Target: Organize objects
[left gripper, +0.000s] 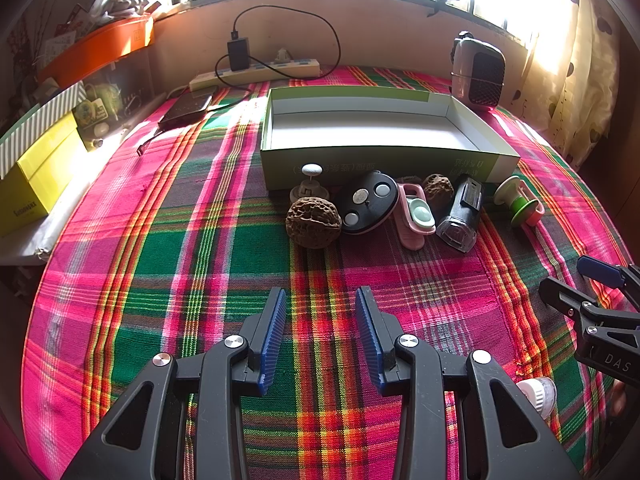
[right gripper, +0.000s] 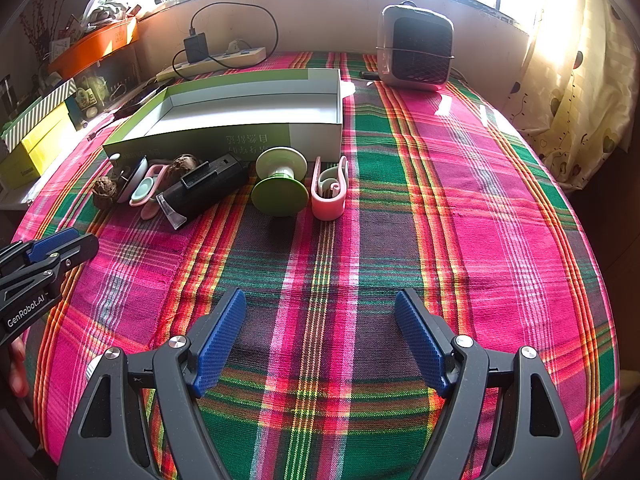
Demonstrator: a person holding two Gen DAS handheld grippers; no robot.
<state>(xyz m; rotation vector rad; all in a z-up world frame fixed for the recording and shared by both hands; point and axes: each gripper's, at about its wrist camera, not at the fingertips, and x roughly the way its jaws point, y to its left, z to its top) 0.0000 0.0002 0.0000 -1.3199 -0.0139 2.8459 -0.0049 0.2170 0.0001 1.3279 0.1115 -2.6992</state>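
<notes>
Counts, table top:
- Walnuts: two, one large, one smaller.
- Open cardboard box: one.
- Black three-button remote: one.
- Black torch with clear end: one.
- Green spool: one.
- Pink clips: two, and.
- White-topped knob piece: one.
- Small heater: one.
- Power strip: one.
- Yellow box: one.

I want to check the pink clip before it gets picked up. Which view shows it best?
The right wrist view: the pink clip lies in the open beside the green spool, seen whole. In the left wrist view only a pink sliver shows behind the spool, near the frame's edge.
</notes>
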